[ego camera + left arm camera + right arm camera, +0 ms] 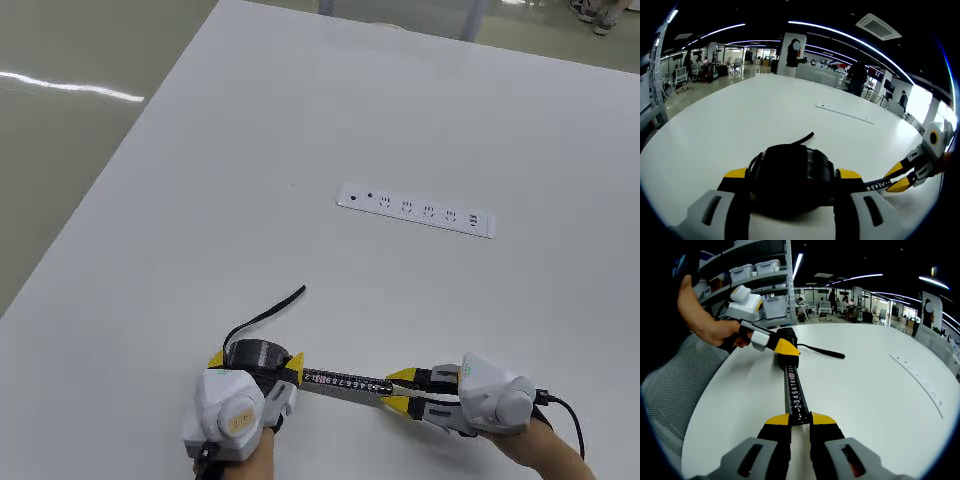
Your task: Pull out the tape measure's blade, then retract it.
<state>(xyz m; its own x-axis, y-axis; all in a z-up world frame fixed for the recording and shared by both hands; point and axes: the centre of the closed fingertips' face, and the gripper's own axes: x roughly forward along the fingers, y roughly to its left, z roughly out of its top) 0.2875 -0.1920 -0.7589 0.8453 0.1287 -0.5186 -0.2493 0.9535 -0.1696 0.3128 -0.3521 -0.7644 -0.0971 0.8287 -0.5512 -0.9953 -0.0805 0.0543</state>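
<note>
A black tape measure case (256, 354) rests on the white table (300, 150), with my left gripper (255, 365) shut on it. In the left gripper view the case (790, 177) sits between the yellow-tipped fingers. A short length of blade (345, 381) with printed numbers runs from the case to my right gripper (402, 390), which is shut on the blade's end. The right gripper view looks along the blade (795, 392) to the case (787, 340) and the left gripper (782, 347). A black wrist strap (268, 315) trails from the case.
A white power strip (415, 210) lies flat on the table beyond the grippers. The table's left edge (100, 180) runs diagonally, with floor past it. Shelves with bins (760, 275) stand behind the person in the right gripper view.
</note>
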